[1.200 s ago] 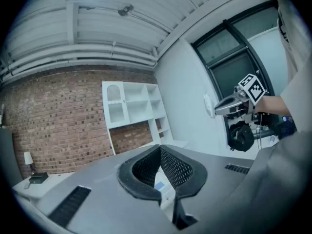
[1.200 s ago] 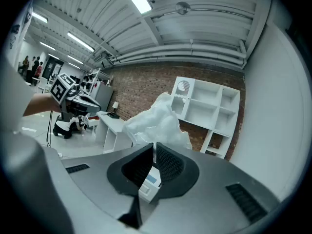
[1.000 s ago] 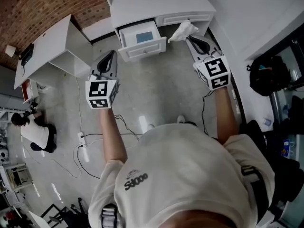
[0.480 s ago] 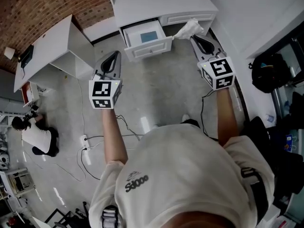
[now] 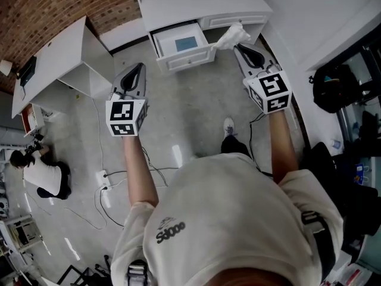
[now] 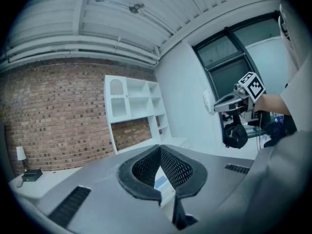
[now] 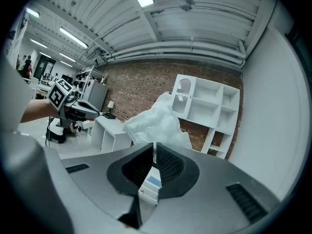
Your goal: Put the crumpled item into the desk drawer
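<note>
Not much has moved in the last second. The right tool (image 5: pixel 237 46) is still pinched shut on the crumpled item (image 5: pixel 232 36), a white, plasticky-looking wad, and it's sitting about where it was: up in the air just off the right front corner of the open drawer (image 5: pixel 181 46), not over the opening yet. The right gripper view confirms the grip, with both jaws closed on the bottom edge of the wad (image 7: pixel 156 123) and the rest puffing out above them.

The 1 real change is the person. A shoe (image 5: pixel 229 127) now shows further forward on the floor than it did a moment ago, so I read this as a step toward the white bench (image 5: pixel 202 2), closing the gap rather than reaching.

The left tool (image 5: pixel 141 66) hangs lower left of the drawer, well apart from it. In its own view the jaw tips meet with nothing between them, so it's closed and empty.

The drawer is already pulled out, with a flat bluish thing lying inside. My guess is what's left is carrying the wad left over the opening, lowering it and letting go. It looks light and springy, so it may puff back up once released.
</note>
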The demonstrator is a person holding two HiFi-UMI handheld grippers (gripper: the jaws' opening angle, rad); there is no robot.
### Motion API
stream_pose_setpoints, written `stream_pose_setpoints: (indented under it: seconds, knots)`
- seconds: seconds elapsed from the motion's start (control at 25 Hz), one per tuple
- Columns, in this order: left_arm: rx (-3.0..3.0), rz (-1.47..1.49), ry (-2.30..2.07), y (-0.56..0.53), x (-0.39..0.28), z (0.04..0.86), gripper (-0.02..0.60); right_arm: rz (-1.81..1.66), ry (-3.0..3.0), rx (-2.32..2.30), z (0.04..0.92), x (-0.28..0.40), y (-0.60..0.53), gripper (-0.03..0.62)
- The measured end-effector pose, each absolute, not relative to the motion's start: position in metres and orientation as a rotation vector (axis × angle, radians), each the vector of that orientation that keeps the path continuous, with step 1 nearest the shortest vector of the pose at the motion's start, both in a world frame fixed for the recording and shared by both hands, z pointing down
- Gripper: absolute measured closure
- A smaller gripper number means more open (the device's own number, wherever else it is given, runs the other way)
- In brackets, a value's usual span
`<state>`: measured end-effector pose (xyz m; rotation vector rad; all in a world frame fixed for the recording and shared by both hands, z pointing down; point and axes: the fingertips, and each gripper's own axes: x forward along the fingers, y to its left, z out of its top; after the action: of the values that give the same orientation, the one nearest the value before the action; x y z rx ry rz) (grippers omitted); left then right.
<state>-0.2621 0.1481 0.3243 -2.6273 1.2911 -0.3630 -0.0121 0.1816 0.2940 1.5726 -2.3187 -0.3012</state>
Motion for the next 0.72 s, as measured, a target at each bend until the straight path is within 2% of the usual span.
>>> stream_pose_setpoints:
  seconds: [0.32, 0.72]
  knots:
    - [-2.618, -0.394, 1.324, 0.099, -0.252, 0.329, 0.563, -0.287, -2.348, 1.549, 0.302, -0.002, 0.123, 0.573]
    - [-2.577, -0.456, 1.406, -0.014, -0.187, 0.333, 0.563, -0.276, -2.415, 1.448, 0.312, 0.06, -0.009, 0.573]
